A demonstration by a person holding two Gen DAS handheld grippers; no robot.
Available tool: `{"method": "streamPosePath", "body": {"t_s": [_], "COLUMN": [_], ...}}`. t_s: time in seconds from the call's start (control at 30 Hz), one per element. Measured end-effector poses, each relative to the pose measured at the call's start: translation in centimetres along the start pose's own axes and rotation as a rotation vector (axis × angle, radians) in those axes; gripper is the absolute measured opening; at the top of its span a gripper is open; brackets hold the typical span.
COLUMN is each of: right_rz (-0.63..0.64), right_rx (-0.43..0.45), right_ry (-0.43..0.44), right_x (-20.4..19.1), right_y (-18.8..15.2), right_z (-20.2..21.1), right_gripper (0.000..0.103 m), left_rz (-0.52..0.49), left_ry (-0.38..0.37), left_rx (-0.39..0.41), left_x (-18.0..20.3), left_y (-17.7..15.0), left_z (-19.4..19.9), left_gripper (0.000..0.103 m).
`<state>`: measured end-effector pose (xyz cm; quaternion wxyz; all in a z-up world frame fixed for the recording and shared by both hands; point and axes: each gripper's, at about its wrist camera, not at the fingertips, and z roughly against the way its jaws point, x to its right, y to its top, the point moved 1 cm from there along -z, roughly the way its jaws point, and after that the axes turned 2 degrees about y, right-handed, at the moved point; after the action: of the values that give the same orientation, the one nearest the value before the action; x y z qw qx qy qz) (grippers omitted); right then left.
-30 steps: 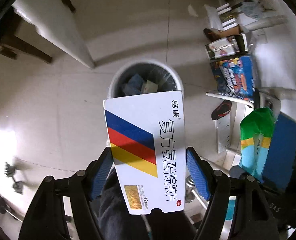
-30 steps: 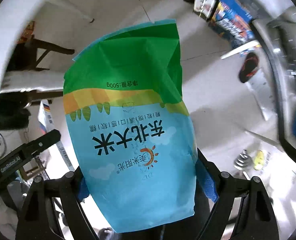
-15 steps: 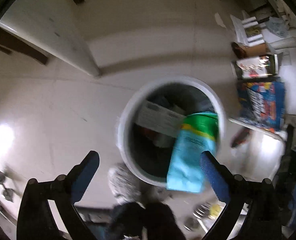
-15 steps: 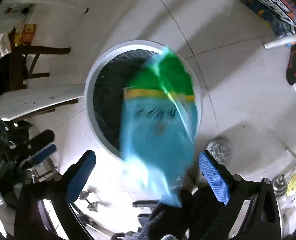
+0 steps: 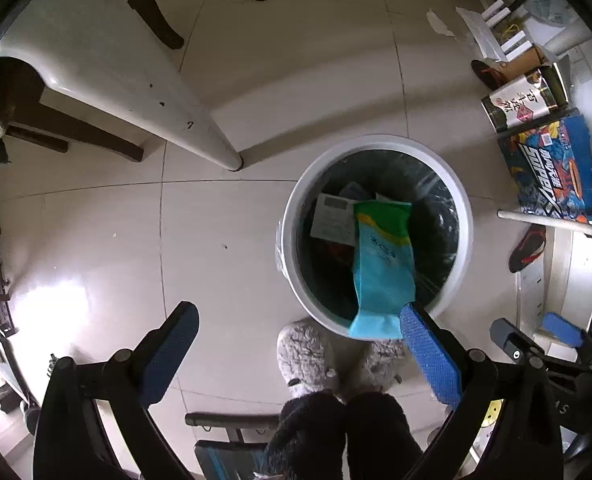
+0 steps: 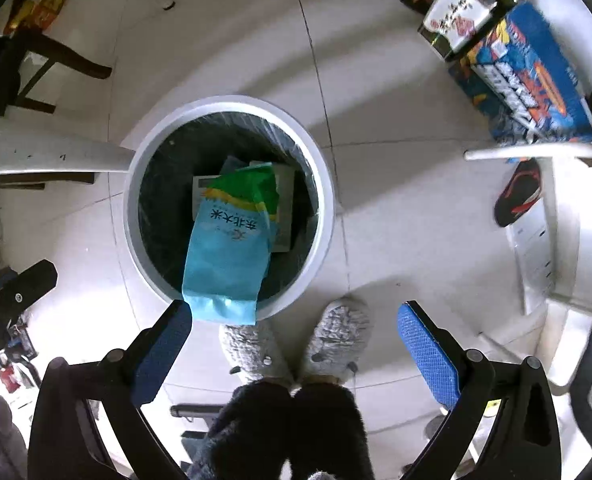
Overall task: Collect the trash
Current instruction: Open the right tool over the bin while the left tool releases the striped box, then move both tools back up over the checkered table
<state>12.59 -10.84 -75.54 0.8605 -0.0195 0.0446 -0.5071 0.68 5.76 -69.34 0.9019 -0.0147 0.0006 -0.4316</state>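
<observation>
Right wrist view shows the right tool (image 6: 294, 342) spread apart and empty, like the left tool (image 5: 296, 344), with the blue-green plastic rice bag (image 6: 232, 240) leaning over the round white bin's rim (image 6: 327, 208) just ahead.

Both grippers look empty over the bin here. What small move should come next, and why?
Probably nudge the rice bag fully into the trash bin with the right gripper. Both it and the left gripper are open and hold nothing, but the bag's lower end hangs over the near rim while its top leans inside on a box.
</observation>
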Motion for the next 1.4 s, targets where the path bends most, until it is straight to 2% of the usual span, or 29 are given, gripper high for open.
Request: {"method": "streamPosePath", "body": {"t_s": [0.23, 0.47, 0.73, 1.0, 1.13, 1.2, 1.4], "right_rz": [0.026, 0.042, 0.058, 0.035, 0.004, -0.015, -0.083], "right_rx": [0.039, 0.066, 0.103, 0.149, 0.185, 0.214, 0.312], "right_ry": [-0.011, -0.011, 0.01, 0.048, 0.102, 0.128, 0.162], "right_x": [-0.8, -1.3, -2.6, -3.7, -4.4, -4.6, -3.5], "right_y": [-0.8, -2.4, -5.4, -8.5, -8.7, -8.1, -3.1], "right_z": [5.4, 12.2, 23.1, 34.4, 39.3, 41.6, 48.1], "right_gripper": [0.103, 0.103, 0.103, 0.103, 0.103, 0.103, 0.103], "left_rz": [0.012, 0.016, -0.01, -0.022, -0.024, -0.02, -0.019], "left_ry": [-0.015, -0.031, -0.058, -0.027, -0.034, -0.011, 0.034], "left_rx": [0.012, 0.031, 0.057, 0.138, 0.235, 0.266, 0.396], "left_x": [0.4, 0.4, 0.0, -1.2, -1.3, -1.3, 0.2], "left_y": [-1.1, -2.5, -5.2, -6.7, -5.7, -4.3, 1.3], "left_z": [4.2, 10.5, 20.1, 30.5, 35.2, 36.7, 41.3], "left_gripper": [0.103, 0.103, 0.103, 0.103, 0.103, 0.103, 0.103]}}
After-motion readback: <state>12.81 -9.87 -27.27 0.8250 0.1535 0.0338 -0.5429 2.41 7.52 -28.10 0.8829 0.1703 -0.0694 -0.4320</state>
